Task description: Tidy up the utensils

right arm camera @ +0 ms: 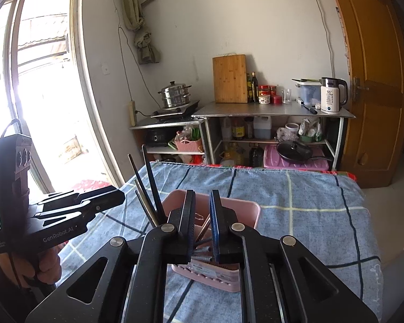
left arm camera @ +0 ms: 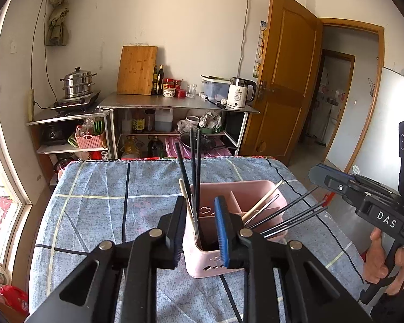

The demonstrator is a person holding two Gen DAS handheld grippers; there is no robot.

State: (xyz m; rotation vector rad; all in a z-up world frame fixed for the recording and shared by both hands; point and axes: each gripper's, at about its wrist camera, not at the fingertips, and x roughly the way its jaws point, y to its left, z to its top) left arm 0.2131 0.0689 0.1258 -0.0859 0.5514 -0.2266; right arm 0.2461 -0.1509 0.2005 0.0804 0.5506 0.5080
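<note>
Your left tool (left arm camera: 199, 226) is hanging narrowly parted over the pink divided utensil caddy (left arm camera: 256, 191) on the checked-cloth desk (left arm camera: 99, 188), gripping nothing; your right tool (right arm camera: 202, 223) is likewise slightly apart and empty. Black chopsticks (left arm camera: 194, 161) and pale chopsticks (left arm camera: 261, 202) are already standing in compartments, so sorting is looking nearly finished.
</note>
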